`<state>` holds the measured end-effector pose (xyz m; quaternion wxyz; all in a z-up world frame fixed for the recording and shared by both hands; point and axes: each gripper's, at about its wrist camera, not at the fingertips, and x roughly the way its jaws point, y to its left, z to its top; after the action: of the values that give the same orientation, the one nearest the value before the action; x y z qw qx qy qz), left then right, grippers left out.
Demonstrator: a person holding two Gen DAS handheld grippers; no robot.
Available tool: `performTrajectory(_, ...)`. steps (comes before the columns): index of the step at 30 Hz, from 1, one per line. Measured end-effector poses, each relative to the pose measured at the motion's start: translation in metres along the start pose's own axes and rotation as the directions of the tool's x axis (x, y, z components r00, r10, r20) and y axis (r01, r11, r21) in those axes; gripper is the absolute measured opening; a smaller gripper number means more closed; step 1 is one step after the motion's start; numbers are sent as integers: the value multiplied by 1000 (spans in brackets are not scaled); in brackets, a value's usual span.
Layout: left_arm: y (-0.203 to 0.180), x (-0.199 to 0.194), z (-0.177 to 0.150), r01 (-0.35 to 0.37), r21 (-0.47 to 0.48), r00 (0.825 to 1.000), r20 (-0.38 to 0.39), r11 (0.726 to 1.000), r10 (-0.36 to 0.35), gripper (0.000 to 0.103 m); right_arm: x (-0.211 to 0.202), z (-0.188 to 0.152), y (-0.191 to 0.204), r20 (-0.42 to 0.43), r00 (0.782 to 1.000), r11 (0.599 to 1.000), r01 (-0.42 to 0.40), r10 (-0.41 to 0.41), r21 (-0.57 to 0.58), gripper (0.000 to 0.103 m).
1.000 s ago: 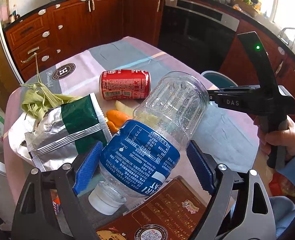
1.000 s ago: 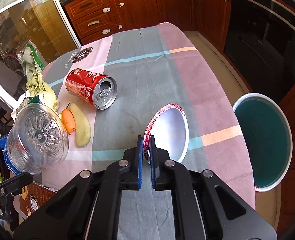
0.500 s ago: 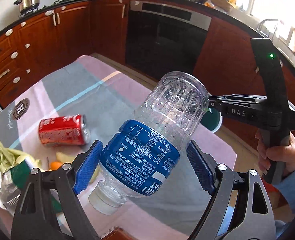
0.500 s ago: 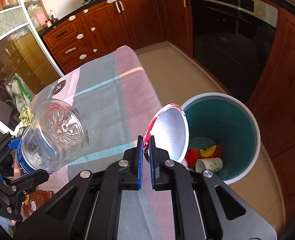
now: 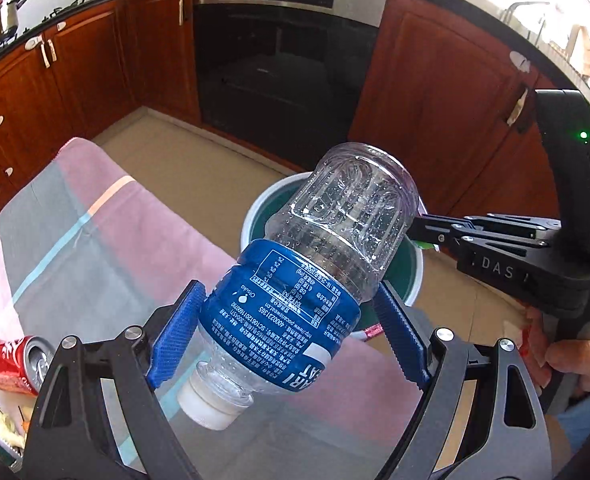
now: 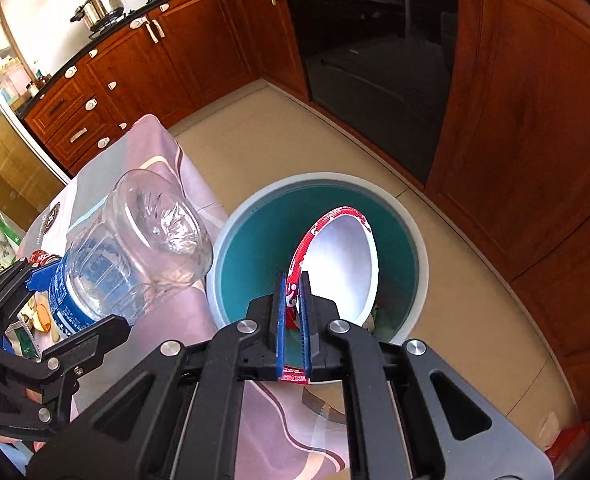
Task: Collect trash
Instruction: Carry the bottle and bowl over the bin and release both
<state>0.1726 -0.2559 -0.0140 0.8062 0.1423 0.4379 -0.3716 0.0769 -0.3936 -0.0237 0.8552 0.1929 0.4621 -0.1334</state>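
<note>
Right wrist view: right gripper (image 6: 293, 308) fingers clamped on a thin, floppy foil lid (image 6: 345, 264) at its rim, over the bin (image 6: 231, 236) at centre frame. Left gripper (image 5: 291, 336) fingers pinch the labelled waist of a bottle (image 5: 315, 280) — empty, light, crushable, slick.

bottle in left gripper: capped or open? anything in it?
Capped and apparently empty. The bottle wears a white cap at its lower end; its clear walls show only droplets, no pooled liquid.

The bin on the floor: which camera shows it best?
The right wrist view: the bin shows nearly its whole rim and teal inside, with only the lid before it. In the left wrist view the bottle hides most of it.
</note>
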Motion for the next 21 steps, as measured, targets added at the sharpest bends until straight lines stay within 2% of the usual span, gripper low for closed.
performTrajectory(9, -3, 53, 23, -30, 17, 997, -66, 999, 31, 86, 39, -2, -28, -78, 997, 999, -9, 13, 47, 6)
performTrajectory(17, -13, 66, 33, -31, 52, 997, -75, 998, 35, 86, 53, -7, -32, -107, 994, 998, -2, 9, 61, 10)
performTrajectory(18, -15, 66, 32, -34, 56, 997, -74, 998, 38, 86, 52, -7, -32, -107, 994, 998, 0, 6, 61, 13)
performTrajectory(20, -16, 64, 30, -43, 63, 996, -70, 997, 48, 86, 51, -7, -33, -100, 995, 998, -1, 8, 67, 35)
performTrajectory(21, -17, 63, 31, -49, 64, 996, -71, 997, 53, 87, 49, -7, -32, -90, 996, 998, 4, 2, 69, 50)
